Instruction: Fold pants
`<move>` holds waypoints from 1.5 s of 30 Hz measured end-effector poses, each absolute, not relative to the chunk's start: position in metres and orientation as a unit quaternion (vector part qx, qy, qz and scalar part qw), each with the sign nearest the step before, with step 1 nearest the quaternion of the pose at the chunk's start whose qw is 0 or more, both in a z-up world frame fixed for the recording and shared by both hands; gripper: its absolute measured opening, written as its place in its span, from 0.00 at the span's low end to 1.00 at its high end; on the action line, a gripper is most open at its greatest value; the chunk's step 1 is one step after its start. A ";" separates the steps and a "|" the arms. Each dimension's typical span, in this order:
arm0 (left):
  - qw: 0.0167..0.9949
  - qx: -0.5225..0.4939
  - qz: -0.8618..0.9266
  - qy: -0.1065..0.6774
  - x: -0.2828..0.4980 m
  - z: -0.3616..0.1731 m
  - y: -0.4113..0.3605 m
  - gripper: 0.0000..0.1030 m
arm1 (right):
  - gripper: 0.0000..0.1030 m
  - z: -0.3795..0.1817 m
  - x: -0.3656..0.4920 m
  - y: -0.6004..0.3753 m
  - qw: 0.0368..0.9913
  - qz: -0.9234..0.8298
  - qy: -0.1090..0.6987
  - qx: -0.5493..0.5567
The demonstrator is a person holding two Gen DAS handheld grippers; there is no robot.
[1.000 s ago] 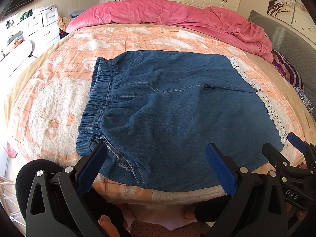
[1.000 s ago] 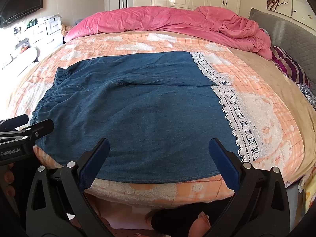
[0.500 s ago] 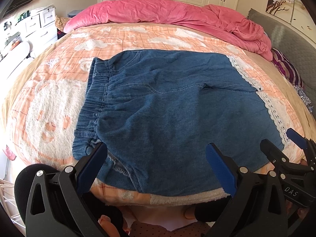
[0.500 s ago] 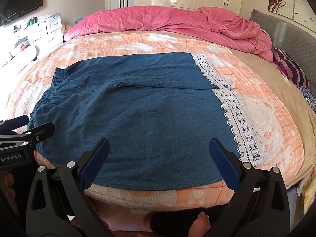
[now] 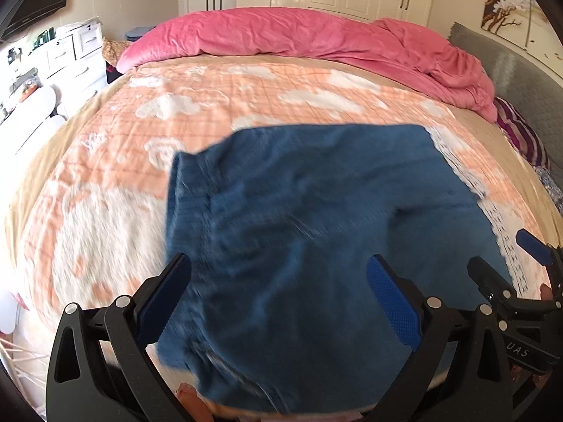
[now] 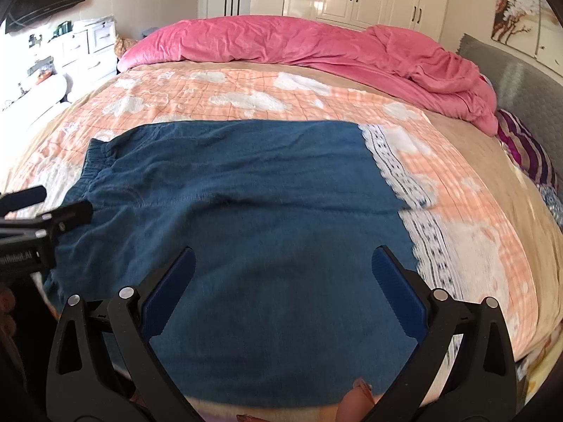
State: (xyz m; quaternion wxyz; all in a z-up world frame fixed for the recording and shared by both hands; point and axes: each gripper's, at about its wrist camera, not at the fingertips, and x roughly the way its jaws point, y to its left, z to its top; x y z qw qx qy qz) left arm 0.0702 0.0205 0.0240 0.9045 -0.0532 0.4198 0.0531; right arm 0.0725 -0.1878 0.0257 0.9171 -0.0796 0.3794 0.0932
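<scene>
Both grippers have advanced over the near edge of the garment since the earlier frames, so the denim now fills more of each view; the left wrist picture is smeared by motion.

Task status: the pants (image 6: pixel 246 211) lie spread flat on the bed (image 6: pixel 246 88), on its orange-and-white blanket (image 6: pixel 475 246), elastic waistband (image 6: pixel 95 161) to the left and white lace hem (image 6: pixel 415 193) to the right. No fold is visible (the cloth appears one layer deep across its whole width, though blur limits that reading). Judged from this, the task is at its start: the near edge must yet be grasped and carried over, and every fold is left to do.

Gripper condition: the left gripper (image 5: pixel 278 302) has its blue pads wide apart and stands over the waistband end, holding nothing. The right gripper (image 6: pixel 285 295) is likewise spread wide over the middle of the denim, toward the lace end, with nothing between its pads. Whether either pad tip touches the fabric cannot be told.

A pink duvet (image 6: pixel 316 45) lies bunched at the far end of the bed, well apart from the work.
</scene>
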 end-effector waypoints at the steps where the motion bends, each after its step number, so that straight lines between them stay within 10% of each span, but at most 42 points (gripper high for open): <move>1: 0.904 -0.051 0.058 0.419 0.078 0.026 0.027 0.96 | 0.92 0.026 0.081 -0.183 0.917 0.096 0.378 -0.085; 29: 0.872 -0.051 0.065 0.482 0.206 -0.036 0.129 0.92 | 0.92 -0.016 0.278 -0.044 0.827 0.278 0.427 -0.237; 31: 0.875 -0.051 0.044 0.479 0.209 -0.036 0.129 0.45 | 0.92 -0.020 0.290 -0.035 0.812 0.305 0.436 -0.239; 38: 0.889 -0.060 -0.003 0.453 0.199 -0.028 0.129 0.21 | 0.92 -0.033 0.306 -0.007 0.769 0.361 0.437 -0.294; 40: 0.895 -0.070 -0.007 0.441 0.194 -0.023 0.132 0.21 | 0.87 -0.037 0.304 0.000 0.759 0.372 0.429 -0.319; 45: 0.904 -0.063 -0.007 0.423 0.184 -0.015 0.128 0.21 | 0.20 -0.036 0.290 0.002 0.742 0.420 0.442 -0.278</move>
